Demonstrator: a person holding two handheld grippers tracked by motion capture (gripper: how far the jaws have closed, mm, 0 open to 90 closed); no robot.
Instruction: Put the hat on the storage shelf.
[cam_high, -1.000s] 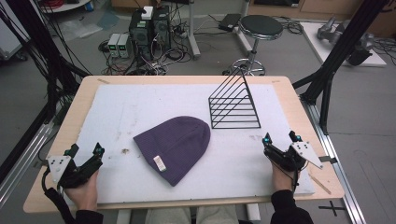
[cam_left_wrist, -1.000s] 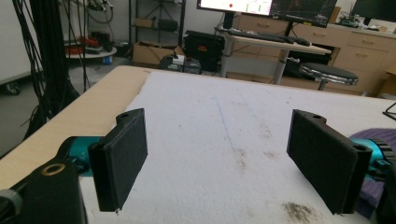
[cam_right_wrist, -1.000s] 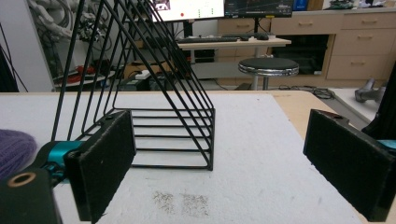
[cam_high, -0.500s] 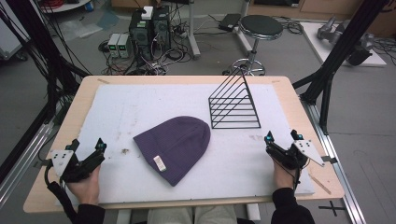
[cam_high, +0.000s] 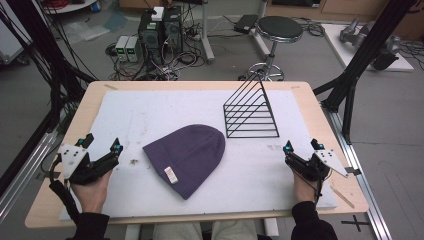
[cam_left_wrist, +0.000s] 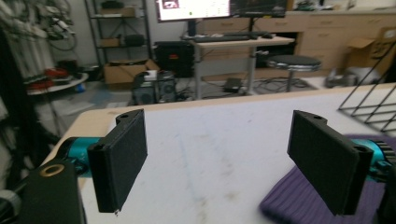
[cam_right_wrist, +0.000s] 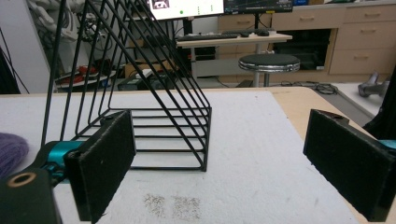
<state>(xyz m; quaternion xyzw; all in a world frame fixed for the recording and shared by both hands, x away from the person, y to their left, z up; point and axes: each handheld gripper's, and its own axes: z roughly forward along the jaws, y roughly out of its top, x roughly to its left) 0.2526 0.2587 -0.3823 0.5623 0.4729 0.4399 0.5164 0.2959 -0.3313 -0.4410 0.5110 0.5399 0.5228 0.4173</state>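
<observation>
A purple knit beanie (cam_high: 187, 156) with a small white label lies flat on the white mat (cam_high: 125, 115) in the middle of the table. A black wire rack (cam_high: 251, 111) stands behind it to the right. My left gripper (cam_high: 103, 141) hovers left of the beanie, open; its jaws have just been closing slightly, with nothing between them. In the left gripper view the gripper (cam_left_wrist: 219, 140) points across the mat, with the beanie (cam_left_wrist: 289, 200) at lower right. My right gripper (cam_high: 301, 145) rests open near the mat's right edge. In the right gripper view the gripper (cam_right_wrist: 219, 158) faces the rack (cam_right_wrist: 140, 93).
The wooden table edge (cam_high: 320, 120) frames the mat. Black frame posts (cam_high: 355, 75) rise at the right and cables hang at the left. Behind the table stand a round stool (cam_high: 279, 27) and computer boxes (cam_high: 160, 30) on the floor.
My left gripper has lifted off the mat and shifted slightly toward the beanie. The right gripper, beanie and rack have not moved.
</observation>
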